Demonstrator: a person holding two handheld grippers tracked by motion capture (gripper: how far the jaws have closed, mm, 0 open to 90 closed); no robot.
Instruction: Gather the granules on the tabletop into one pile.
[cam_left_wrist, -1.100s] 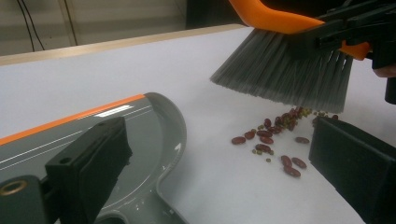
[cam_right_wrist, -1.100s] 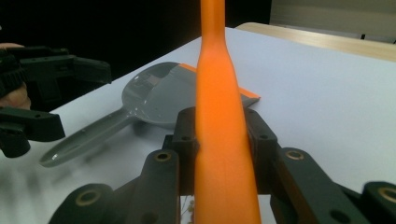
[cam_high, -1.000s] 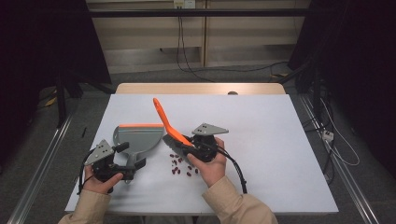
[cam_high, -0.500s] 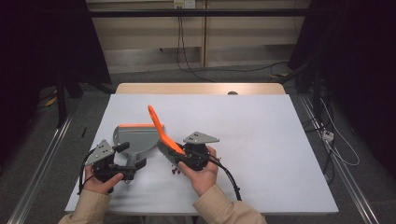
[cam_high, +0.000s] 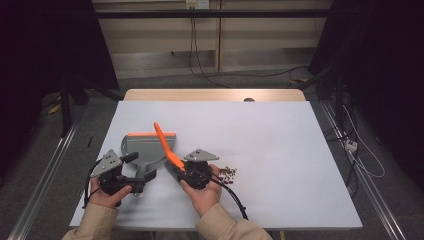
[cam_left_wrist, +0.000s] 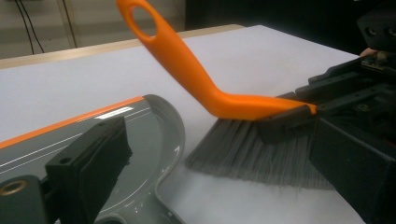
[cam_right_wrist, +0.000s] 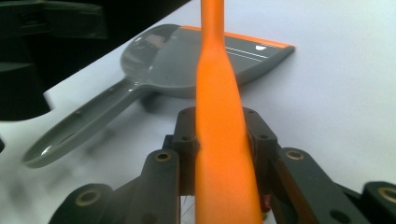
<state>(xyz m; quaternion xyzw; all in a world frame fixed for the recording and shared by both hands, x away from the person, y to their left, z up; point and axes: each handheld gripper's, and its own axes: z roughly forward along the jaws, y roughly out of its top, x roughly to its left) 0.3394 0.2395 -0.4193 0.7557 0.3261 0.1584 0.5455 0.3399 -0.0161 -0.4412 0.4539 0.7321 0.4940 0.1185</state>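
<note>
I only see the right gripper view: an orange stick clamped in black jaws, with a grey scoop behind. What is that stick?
Observer: It is the handle of a brush. The left gripper view shows grey bristles under it, down at the table.
Operator: Is there anything to sweep?
Observer: Yes. The high view shows small dark bits beside the right gripper, on the side away from the dustpan.

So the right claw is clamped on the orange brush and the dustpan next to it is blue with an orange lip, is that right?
Not quite. The dustpan is grey, not blue, as the right gripper view shows. The rest holds: the right claw is clamped on the orange brush, and the dustpan beside it has an orange lip.
</note>
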